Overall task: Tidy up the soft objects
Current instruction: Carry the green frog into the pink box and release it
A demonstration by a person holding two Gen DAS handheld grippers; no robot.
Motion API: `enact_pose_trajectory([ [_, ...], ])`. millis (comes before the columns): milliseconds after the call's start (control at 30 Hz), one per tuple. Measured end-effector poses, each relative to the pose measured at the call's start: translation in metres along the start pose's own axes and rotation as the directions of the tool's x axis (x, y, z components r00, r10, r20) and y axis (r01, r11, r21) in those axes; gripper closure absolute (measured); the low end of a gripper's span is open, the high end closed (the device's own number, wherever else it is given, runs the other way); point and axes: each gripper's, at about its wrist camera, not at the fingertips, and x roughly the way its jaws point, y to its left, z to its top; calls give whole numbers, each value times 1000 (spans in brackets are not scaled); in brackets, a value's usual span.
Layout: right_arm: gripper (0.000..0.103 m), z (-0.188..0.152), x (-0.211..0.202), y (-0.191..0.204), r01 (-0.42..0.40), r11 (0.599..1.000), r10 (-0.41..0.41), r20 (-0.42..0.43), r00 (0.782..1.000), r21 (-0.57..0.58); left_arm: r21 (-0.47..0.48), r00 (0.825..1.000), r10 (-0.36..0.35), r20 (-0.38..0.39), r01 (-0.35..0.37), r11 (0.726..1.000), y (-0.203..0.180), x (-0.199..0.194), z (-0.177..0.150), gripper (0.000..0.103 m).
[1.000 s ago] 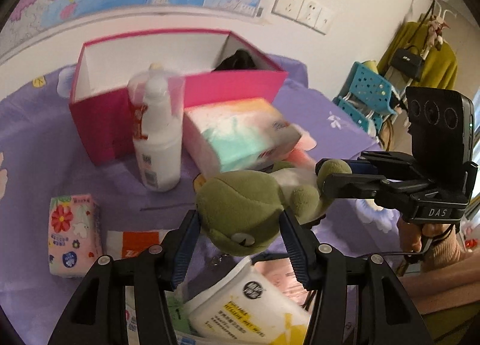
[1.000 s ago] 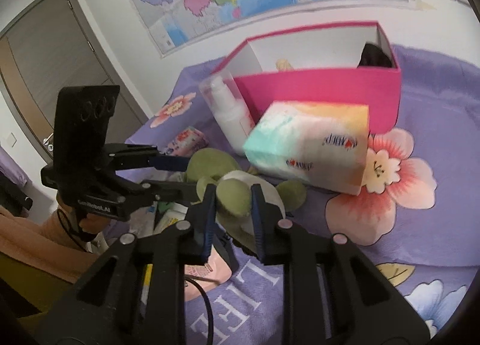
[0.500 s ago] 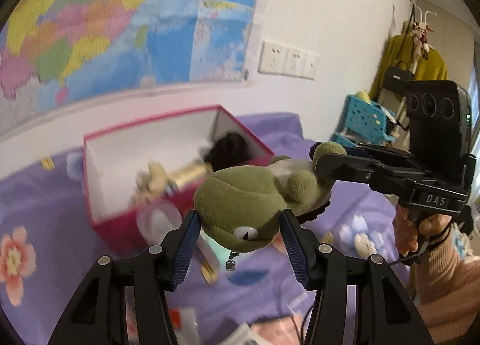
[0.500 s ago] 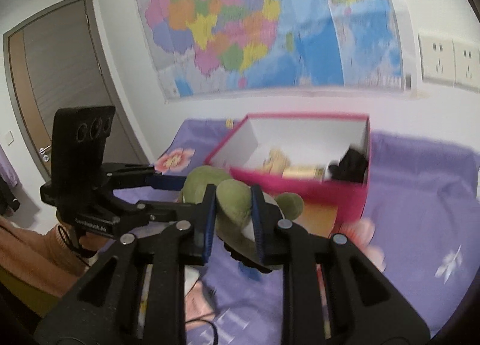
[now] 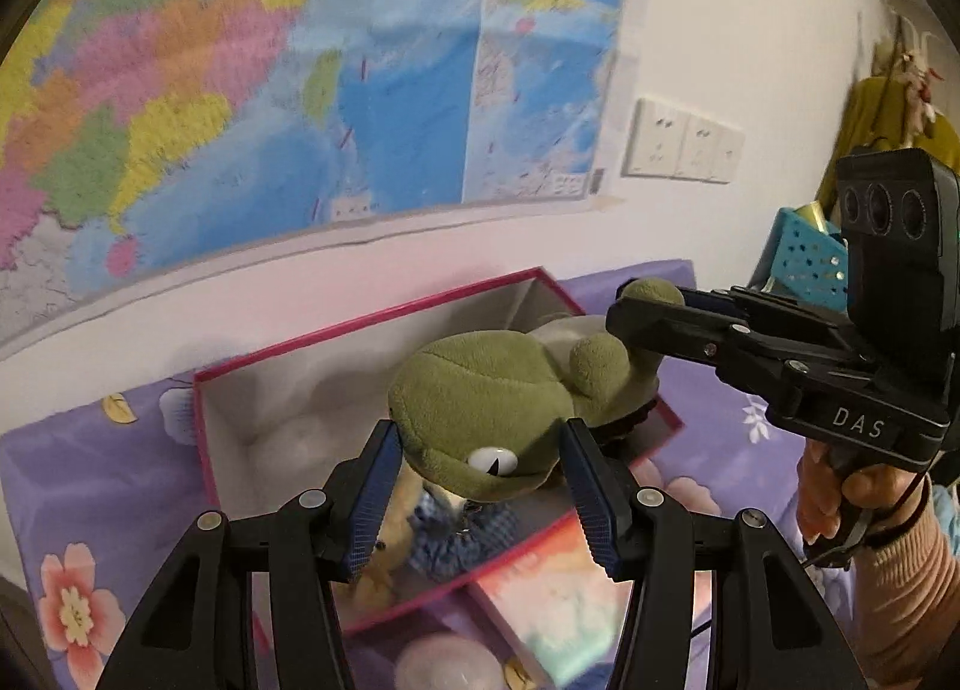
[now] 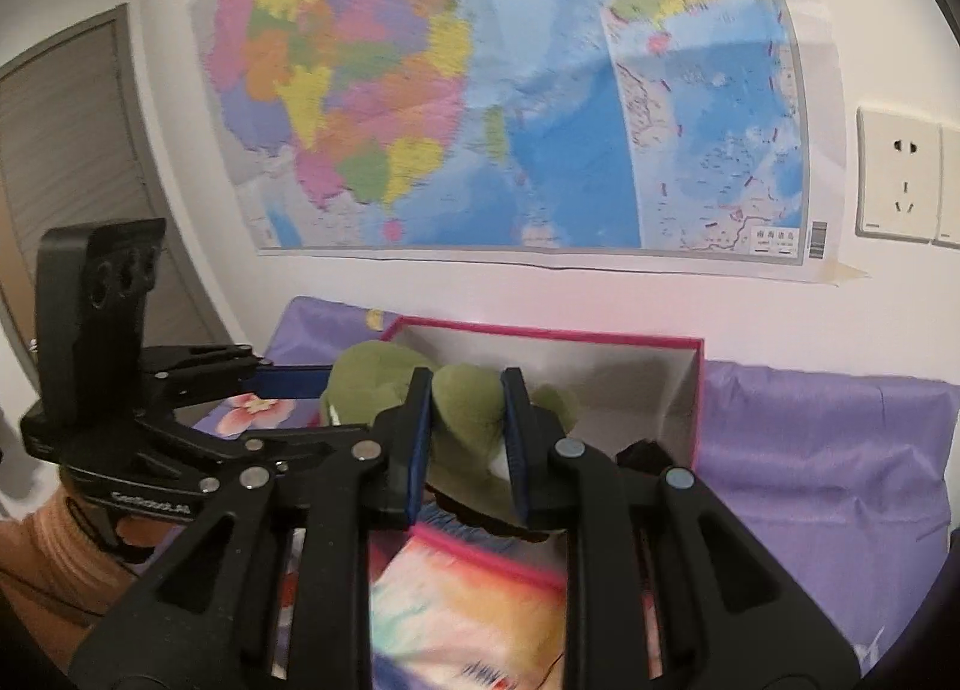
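The green frog plush [image 5: 480, 414] now hangs in the air directly over the open pink box [image 5: 300, 342], where a second ago it sat low among the clutter of packets and a lotion bottle on the purple-covered surface. Both tools have carried it up and across together. The left hand-held gripper [image 5: 480, 474] is clamped on the frog's head, its blue pads pressed against either side just above the white eye. The right hand-held gripper [image 6: 465, 438] is squeezed onto one of the plush's green limbs, its jaws nearly together with the fabric bunched between them.

Inside the box [image 6: 600, 366] a tan soft toy [image 5: 396, 516] and a piece of blue checked fabric [image 5: 462, 528] lie under the frog, with a dark item [image 6: 645, 456] in the far corner. A pastel tissue pack [image 5: 564, 594] sits just outside the near wall of the box.

The lift and carry look finished, so the remaining step is likely lowering the frog into the box and opening both grips. Since the plush is soft and held at two ends, releasing unevenly could leave it draped over the rim.
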Motion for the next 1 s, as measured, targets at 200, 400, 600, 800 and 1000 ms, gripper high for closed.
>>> enact_pose_trajectory([
  [200, 79, 7, 39, -18, 50, 999, -50, -43, 998, 12, -52, 997, 11, -80, -16, 999, 20, 42, 13, 48],
  [400, 73, 7, 83, -31, 188, 982, -186, -141, 972, 6, -98, 989, 76, -127, -89, 991, 36, 67, 17, 48],
  [600, 69, -6, 65, -33, 171, 984, -164, -133, 977, 41, -112, 994, 83, -64, -90, 990, 43, 44, 2, 48],
  [800, 68, -20, 24, -17, 97, 995, -92, -122, 988, 35, -123, 997, 69, 45, -63, 990, 53, -17, -25, 48],
  [1000, 62, -39, -20, 9, -68, 996, 76, -127, 989, 60, -139, 995, 25, 93, -12, 990, 48, -63, -58, 47],
])
